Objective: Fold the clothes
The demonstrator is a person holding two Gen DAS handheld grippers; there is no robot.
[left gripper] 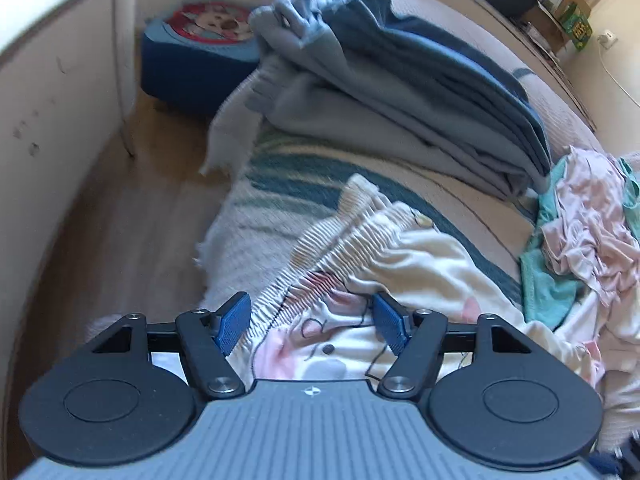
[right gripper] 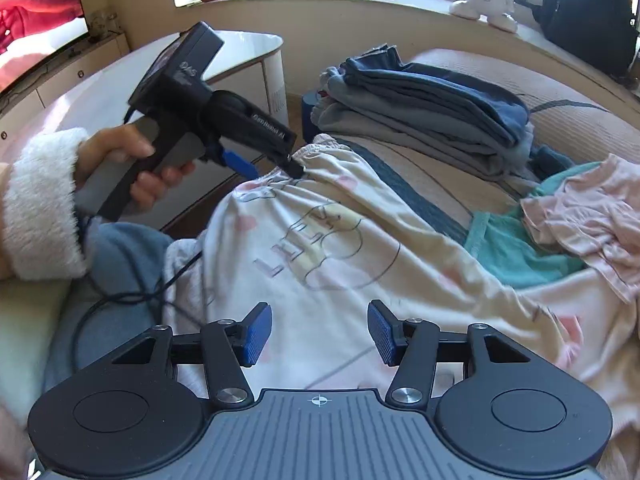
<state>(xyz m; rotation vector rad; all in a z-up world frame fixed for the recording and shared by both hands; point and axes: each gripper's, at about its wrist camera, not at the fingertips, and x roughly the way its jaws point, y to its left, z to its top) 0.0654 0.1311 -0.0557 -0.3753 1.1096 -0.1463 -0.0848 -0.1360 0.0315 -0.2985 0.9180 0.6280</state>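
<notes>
**A:** On the bed, what lies nearest the cameras?

**B:** A cream pair of printed pants, spread flat over the striped bedspread. Its gathered elastic waistband points toward the bed's edge, and the cartoon print with pink patches faces up.

**A:** Where is the left gripper?

**B:** Right at that waistband. Its blue fingers stand apart, one on each side of the gathered edge, with fabric showing between them but neither pad pressing on it. In the right wrist view the same tool is held by a hand in a fluffy white sleeve, its tip down on the waistband.

**A:** And the right gripper?

**B:** It hovers over the middle of the pants. Its fingers are also apart, with only flat cloth seen in the gap and nothing clamped.

**A:** What else is on the bed?

**B:** Beyond the pants, a folded stack of blue and grey garments. To the right, just beside the pants, a crumpled pink garment lies on top of a teal one.

**A:** Anything off the bed?

**B:** A blue box with a cartoon dog lid sits on the wooden floor by the wall. A white plush toy sits on the window ledge.
</notes>
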